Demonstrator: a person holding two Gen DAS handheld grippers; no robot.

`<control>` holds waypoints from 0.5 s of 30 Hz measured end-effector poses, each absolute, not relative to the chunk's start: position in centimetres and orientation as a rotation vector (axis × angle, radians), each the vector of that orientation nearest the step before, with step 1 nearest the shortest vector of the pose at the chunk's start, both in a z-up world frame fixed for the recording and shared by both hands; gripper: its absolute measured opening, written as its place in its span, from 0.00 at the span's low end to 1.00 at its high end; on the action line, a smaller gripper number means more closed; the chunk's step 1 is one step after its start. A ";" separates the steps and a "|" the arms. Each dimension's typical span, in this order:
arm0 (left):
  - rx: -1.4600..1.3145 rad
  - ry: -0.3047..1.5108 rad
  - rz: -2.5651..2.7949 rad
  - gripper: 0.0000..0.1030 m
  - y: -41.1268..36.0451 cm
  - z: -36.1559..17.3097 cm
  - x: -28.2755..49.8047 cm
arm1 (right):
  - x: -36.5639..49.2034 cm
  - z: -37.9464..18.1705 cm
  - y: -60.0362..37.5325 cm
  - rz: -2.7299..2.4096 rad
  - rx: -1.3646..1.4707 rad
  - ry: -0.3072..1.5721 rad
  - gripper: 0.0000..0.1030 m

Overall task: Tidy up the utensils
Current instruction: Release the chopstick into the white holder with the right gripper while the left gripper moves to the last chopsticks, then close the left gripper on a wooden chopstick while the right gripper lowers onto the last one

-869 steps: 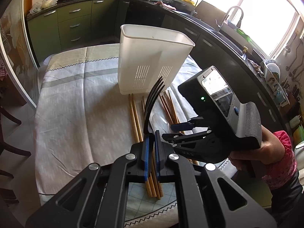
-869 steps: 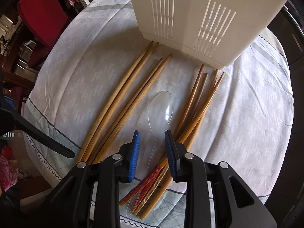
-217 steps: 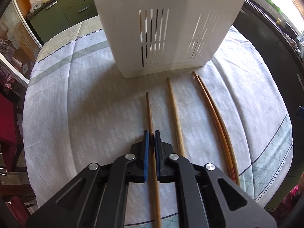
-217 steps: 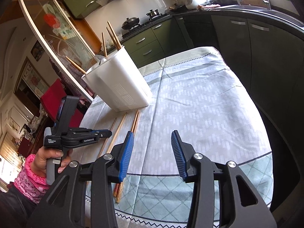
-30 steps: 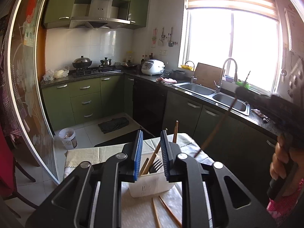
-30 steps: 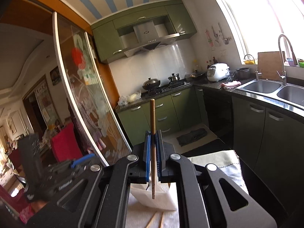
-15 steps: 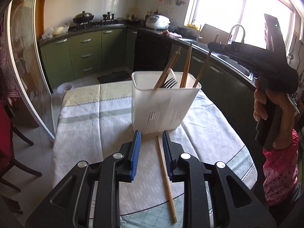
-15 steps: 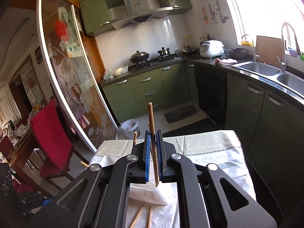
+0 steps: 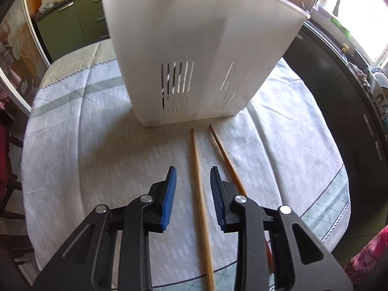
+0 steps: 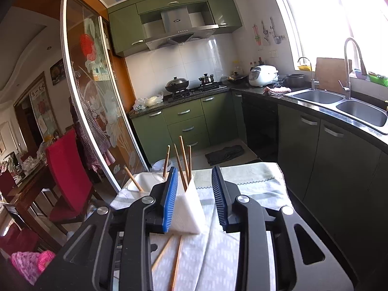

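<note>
A white slotted utensil holder (image 9: 194, 48) stands on the clothed table; in the right wrist view (image 10: 186, 208) several wooden chopsticks (image 10: 184, 162) stand in it. Two chopsticks lie on the cloth in front of it. My left gripper (image 9: 192, 191) is open, low over the table, its jaws on either side of the left chopstick (image 9: 200, 194). The second chopstick (image 9: 222, 152) runs under the right finger. My right gripper (image 10: 194, 194) is open and empty, held above the table and facing the holder. The two loose chopsticks (image 10: 169, 257) also show below it.
The round table (image 9: 72, 145) has a pale patterned cloth. Dark green cabinets (image 10: 186, 121), a stove and a sink (image 10: 339, 99) line the far and right sides. Red chairs (image 10: 63, 169) stand at the left. A pink sleeve (image 9: 368, 259) shows at lower right.
My left gripper dropped to the table and closed in on the holder, straddling a lying chopstick. My right gripper opened and let its chopstick go; it now stands in the holder.
</note>
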State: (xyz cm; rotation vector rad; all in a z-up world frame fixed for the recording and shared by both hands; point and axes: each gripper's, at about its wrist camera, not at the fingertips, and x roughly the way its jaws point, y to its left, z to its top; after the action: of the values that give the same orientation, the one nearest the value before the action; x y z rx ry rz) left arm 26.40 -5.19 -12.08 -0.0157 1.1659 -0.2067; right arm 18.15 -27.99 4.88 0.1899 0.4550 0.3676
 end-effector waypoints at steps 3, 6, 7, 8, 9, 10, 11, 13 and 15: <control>-0.012 1.204 -0.196 0.27 -5.9 -13.4 27.1 | 15.6 3.6 -30.2 0.357 0.208 0.465 0.29; -0.001 1.208 -0.183 0.27 -6.4 -13.8 27.3 | 13.8 1.8 -32.3 0.345 0.242 0.489 0.29; 0.007 1.205 -0.175 0.26 -6.6 -13.9 27.3 | 13.3 1.3 -33.1 0.338 0.255 0.496 0.29; 0.015 1.206 -0.170 0.25 -6.7 -14.0 27.4 | 12.8 0.7 -33.8 0.331 0.266 0.504 0.29; 0.023 1.210 -0.166 0.20 -6.9 -14.1 27.5 | 12.4 0.3 -34.4 0.321 0.274 0.514 0.29; 0.029 1.214 -0.161 0.18 -7.0 -14.2 27.6 | 12.1 -0.1 -35.1 0.313 0.283 0.522 0.29; 0.038 1.208 -0.153 0.18 -7.2 -14.3 27.6 | 11.5 -0.7 -35.9 0.304 0.294 0.526 0.29; 0.056 1.203 -0.143 0.18 -7.6 -14.4 27.6 | 10.9 -1.1 -37.1 0.288 0.308 0.535 0.29; 0.072 1.195 -0.129 0.16 -8.2 -14.6 27.5 | 10.3 -1.4 -38.2 0.277 0.328 0.537 0.32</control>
State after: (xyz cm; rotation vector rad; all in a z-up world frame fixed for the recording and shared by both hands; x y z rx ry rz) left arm 27.52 -8.22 -14.61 0.0715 1.1953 -0.1289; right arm 10.35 -38.18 -1.40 0.3280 0.5374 0.2770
